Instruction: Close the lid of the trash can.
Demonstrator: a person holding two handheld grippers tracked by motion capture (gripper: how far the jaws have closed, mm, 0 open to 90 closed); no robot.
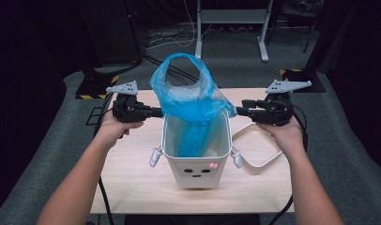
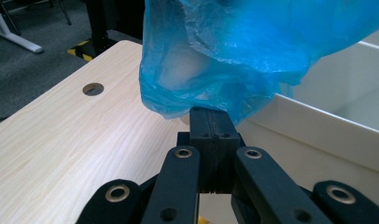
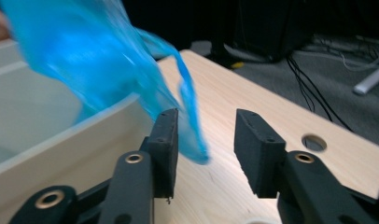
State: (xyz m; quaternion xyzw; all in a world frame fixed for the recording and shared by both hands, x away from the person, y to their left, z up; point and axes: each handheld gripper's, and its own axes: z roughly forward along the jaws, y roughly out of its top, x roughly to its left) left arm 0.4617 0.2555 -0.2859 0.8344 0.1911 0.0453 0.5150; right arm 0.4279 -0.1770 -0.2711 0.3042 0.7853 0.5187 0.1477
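Observation:
A white bin with a drawn face and two little arms stands on the wooden table. A blue plastic bag hangs partly inside it and bulges up above its rim. At the bin's left rim my left gripper is shut on the bag's edge; in the left gripper view the jaws meet just under the blue film. By the bin's right rim my right gripper is open. A flap of the bag dangles loose between its jaws, beside the bin wall.
A white ring-shaped frame lies on the table right of the bin. The tabletop has round cable holes near its far corners. Beyond the table lie grey carpet, cables and a desk's legs.

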